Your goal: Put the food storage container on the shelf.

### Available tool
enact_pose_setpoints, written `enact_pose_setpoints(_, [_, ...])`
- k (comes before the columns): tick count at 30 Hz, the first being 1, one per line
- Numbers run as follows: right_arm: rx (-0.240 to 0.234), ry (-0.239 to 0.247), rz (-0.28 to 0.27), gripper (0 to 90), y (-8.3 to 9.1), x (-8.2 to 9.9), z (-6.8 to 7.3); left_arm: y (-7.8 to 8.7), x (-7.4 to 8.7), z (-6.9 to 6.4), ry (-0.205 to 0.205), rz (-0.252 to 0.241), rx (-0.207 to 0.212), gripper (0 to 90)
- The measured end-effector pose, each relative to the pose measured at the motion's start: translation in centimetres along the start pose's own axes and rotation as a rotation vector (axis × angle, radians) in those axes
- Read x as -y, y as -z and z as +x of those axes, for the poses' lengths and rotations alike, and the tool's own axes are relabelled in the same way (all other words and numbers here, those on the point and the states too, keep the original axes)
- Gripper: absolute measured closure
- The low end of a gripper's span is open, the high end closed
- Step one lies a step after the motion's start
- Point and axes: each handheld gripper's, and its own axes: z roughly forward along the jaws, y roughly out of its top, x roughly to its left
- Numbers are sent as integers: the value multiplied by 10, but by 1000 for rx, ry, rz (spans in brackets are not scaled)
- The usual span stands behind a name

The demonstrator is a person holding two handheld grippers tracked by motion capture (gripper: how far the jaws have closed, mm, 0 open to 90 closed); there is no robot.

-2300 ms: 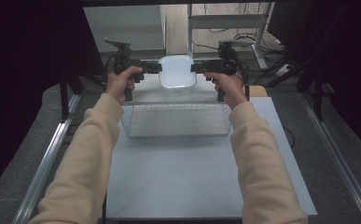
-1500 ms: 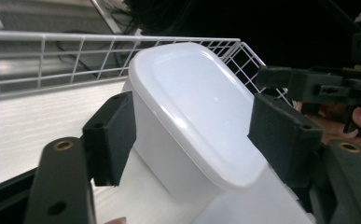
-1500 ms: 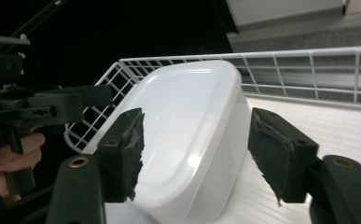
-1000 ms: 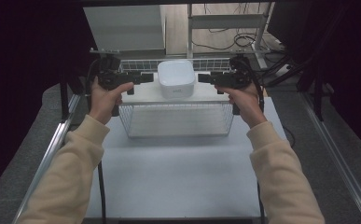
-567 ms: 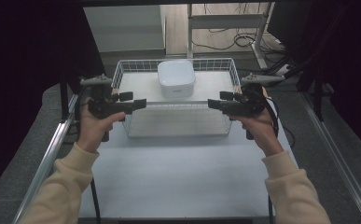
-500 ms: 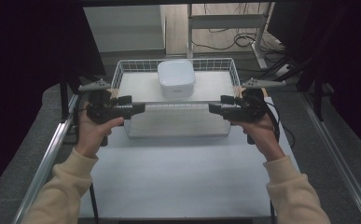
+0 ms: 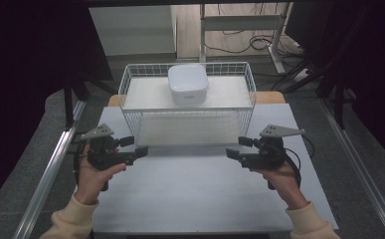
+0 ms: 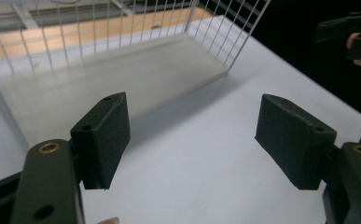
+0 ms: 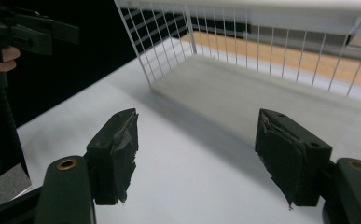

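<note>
A white wire basket [image 7: 187, 127] stands at the back of the white table [image 7: 190, 199]. Inside it, on a raised white shelf, sits a white square lidded container [image 7: 188, 83]. My left gripper [image 7: 136, 146] hovers low over the table in front of the basket's left corner, open and holding nothing. My right gripper [image 7: 236, 147] mirrors it by the right corner, also open and holding nothing. The two point inward at each other. In the left gripper view the left gripper [image 8: 192, 140] frames bare table, with the basket [image 8: 99, 70] beyond. In the right gripper view the right gripper [image 9: 197, 144] does likewise near the basket [image 9: 262, 84].
A metal rail [image 7: 46, 174] runs along the table's left side and another [image 7: 364, 174] along the right. Dark curtains flank the table. Behind it are desk legs and floor cables [image 7: 240, 45]. The other hand's gripper appears far off in each gripper view [image 8: 350, 35] [image 9: 24, 30].
Both hands have drawn back from the basket's sides toward me and sunk lower, now in front of it. The white container, held up between the grippers earlier, stays in the basket.
</note>
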Motion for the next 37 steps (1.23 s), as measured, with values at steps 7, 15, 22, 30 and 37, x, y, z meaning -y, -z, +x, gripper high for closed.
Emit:
enact_pose_setpoints(7, [23, -26, 46, 294, 2, 47, -4, -10, 42, 1, 21, 69, -13, 251])
enact_pose_setpoints(15, [41, -72, 90, 293, -3, 85, -12, -26, 76, -1, 17, 144, -33, 251])
enact_pose_setpoints(22, [66, -65, 93, 291, -4, 89, -12, -32, 83, -1, 4, 163, -42, 248])
enact_pose_setpoints(30, [87, -36, 100, 287, -5, 90, -10, -31, 83, 0, -3, 146, -48, 248])
enact_pose_setpoints(37, [129, 13, 83, 262, -4, 92, -11, -32, 84, 1, -3, 146, -58, 246])
